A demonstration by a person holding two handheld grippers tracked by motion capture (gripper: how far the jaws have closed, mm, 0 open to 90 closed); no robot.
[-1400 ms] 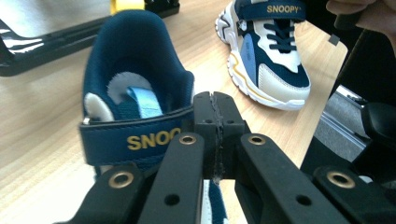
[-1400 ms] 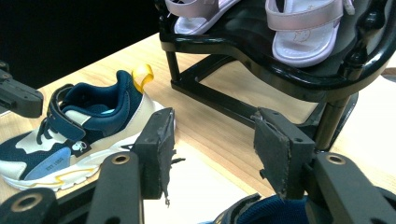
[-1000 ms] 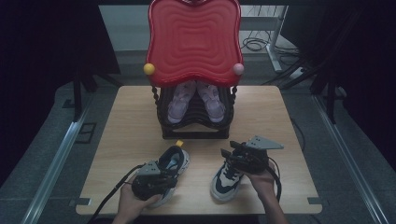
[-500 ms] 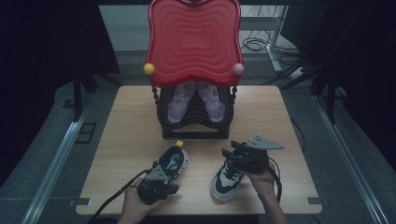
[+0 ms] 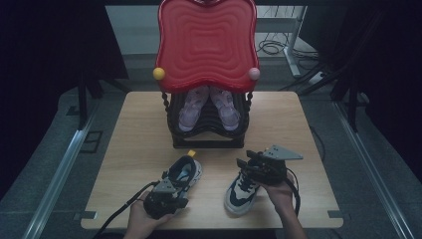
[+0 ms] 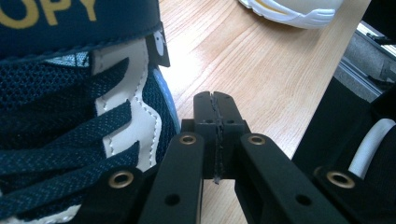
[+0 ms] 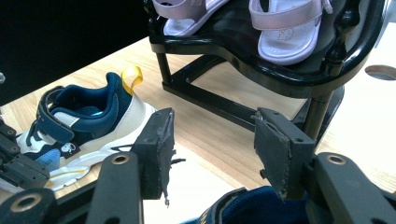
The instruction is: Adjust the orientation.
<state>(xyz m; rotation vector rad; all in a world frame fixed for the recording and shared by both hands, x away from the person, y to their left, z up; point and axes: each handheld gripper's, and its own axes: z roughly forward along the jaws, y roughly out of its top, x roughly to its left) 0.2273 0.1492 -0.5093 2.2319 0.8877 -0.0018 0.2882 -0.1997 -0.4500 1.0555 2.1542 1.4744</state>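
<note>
Left gripper (image 5: 175, 185) low at table's 7 o'clock, jaws fully closed, empty, pressed beside left shoe (image 5: 182, 172). Right gripper (image 5: 251, 167) at 5 o'clock over right shoe (image 5: 242, 191), jaws wide, gripping nothing.
</note>
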